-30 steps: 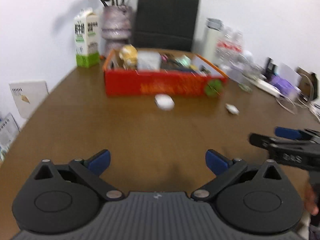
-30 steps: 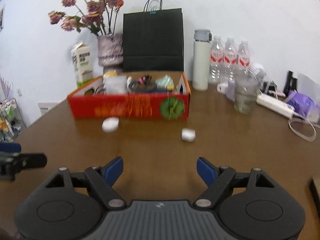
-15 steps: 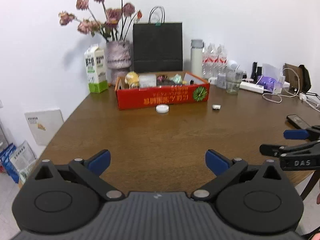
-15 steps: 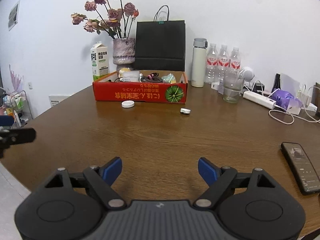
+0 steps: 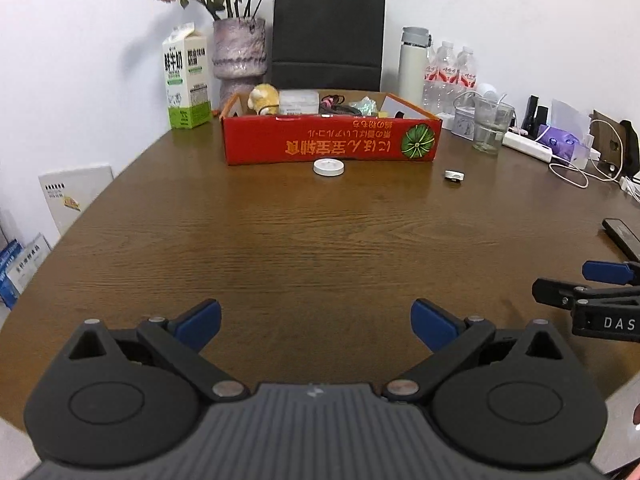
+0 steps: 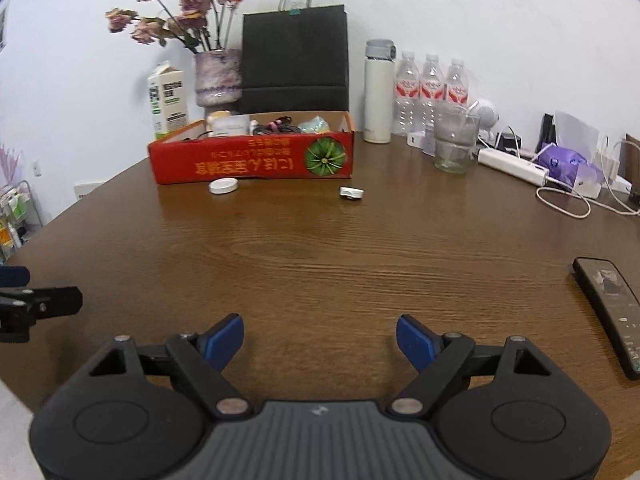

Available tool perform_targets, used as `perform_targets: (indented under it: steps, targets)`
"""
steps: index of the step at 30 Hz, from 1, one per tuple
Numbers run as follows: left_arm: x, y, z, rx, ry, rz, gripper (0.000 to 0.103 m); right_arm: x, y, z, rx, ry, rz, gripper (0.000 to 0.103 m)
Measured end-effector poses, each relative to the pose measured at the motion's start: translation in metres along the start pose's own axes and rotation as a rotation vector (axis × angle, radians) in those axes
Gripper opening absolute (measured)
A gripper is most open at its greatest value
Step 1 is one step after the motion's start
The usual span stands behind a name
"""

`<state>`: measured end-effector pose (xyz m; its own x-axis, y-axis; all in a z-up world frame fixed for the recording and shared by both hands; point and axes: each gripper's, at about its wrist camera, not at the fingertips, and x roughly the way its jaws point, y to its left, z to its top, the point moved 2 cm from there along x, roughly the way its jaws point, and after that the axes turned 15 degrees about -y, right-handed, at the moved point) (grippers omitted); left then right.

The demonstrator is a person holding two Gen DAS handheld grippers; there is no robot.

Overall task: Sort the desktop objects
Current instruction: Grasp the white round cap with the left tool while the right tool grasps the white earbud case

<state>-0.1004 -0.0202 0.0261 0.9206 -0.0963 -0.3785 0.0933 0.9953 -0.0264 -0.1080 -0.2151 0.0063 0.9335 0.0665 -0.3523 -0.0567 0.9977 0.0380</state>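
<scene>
A red cardboard box [image 5: 332, 144] holding several small items stands at the far middle of the brown table [image 5: 320, 240]. In front of it lie a white round lid [image 5: 328, 167] and a small white object [image 5: 454, 176]. My left gripper [image 5: 316, 322] hovers open over the near table with nothing between its blue pads. In the right wrist view, the box [image 6: 252, 162], the lid [image 6: 223, 186] and the small white object [image 6: 351, 193] lie well ahead of my right gripper [image 6: 320, 340]. It is open too and holds nothing.
A milk carton [image 5: 187, 80], a flower vase [image 5: 239, 56], a black paper bag [image 5: 328, 36], a white flask [image 6: 378, 92] and water bottles [image 6: 430, 88] line the back. A glass [image 6: 454, 148], a power strip [image 6: 512, 164] and cables sit right. A black phone [image 6: 612, 312] lies near right.
Both views drew back from the red box, then edged forward and a little lower again. Both grippers stayed open and took hold of nothing. The lid and small white object have not moved.
</scene>
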Motion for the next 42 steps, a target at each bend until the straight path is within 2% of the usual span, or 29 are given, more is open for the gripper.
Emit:
perform_targets:
  steps: [8,17,24,29,33,38,39,41,42]
  targets:
    - [0.043,0.006,0.009,-0.022,0.027,0.008,0.103,0.038,-0.007,0.005,0.002,0.025,-0.014,0.083]
    - [0.093,-0.003,0.021,-0.017,0.043,-0.015,0.103,0.092,-0.015,0.029,0.000,0.008,-0.022,0.082]
    - [0.135,-0.004,0.047,-0.025,0.020,-0.026,0.103,0.138,-0.020,0.053,-0.007,-0.002,-0.004,0.078]
    - [0.170,-0.003,0.060,-0.046,0.017,-0.035,0.102,0.175,-0.019,0.063,-0.016,0.001,-0.004,0.066]
    - [0.196,-0.002,0.062,-0.073,0.021,-0.023,0.093,0.197,-0.021,0.063,0.002,0.023,-0.017,0.062]
    - [0.221,-0.003,0.065,-0.067,0.003,-0.010,0.087,0.213,-0.019,0.061,0.036,0.042,-0.009,0.042]
    - [0.226,-0.004,0.066,-0.065,0.009,-0.011,0.085,0.215,-0.019,0.062,0.034,0.038,-0.008,0.040]
    - [0.234,-0.005,0.067,-0.076,0.017,-0.029,0.080,0.218,-0.016,0.062,0.025,0.033,-0.004,0.026]
    - [0.238,-0.006,0.067,-0.084,0.019,-0.033,0.076,0.218,-0.014,0.062,0.022,0.030,-0.002,0.025]
